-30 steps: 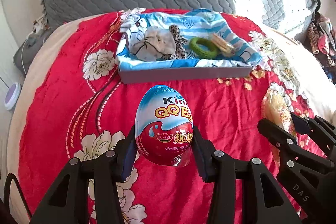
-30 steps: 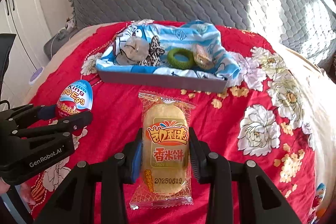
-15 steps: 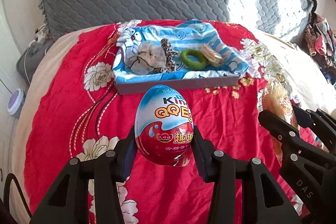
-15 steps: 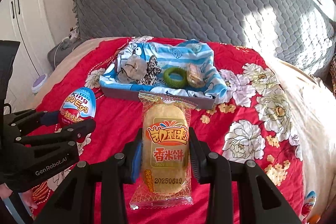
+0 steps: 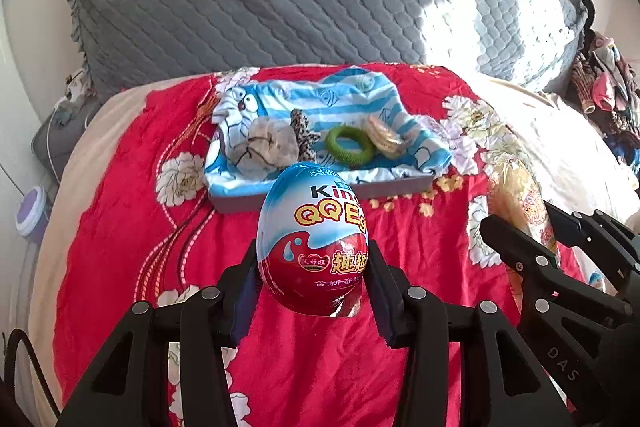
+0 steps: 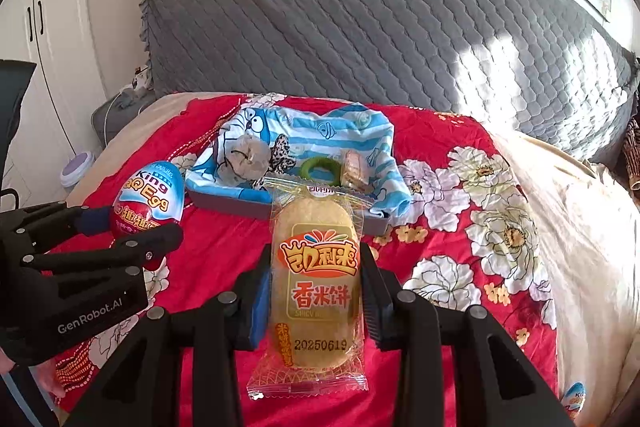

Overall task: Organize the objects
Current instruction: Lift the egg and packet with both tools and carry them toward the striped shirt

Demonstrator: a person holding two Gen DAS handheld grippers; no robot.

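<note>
While left tool (image 5: 312, 291) clamps red-blue egg (image 5: 313, 239) | right tool (image 6: 316, 291) grips rice-cracker packet (image 6: 316, 279)

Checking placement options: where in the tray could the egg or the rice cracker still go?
The tray is crowded at its middle: grey scrunchie, leopard scrunchie, green ring and wrapped snack lie in a row. Bare striped cloth shows behind them, and a narrower strip along the front wall.

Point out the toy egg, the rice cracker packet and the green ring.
toy egg (image 5: 316, 223), left wrist view, printed front.
rice cracker packet (image 6: 316, 267), right wrist view, label middle.
green ring (image 5: 349, 146), left wrist view, near rim.
</note>
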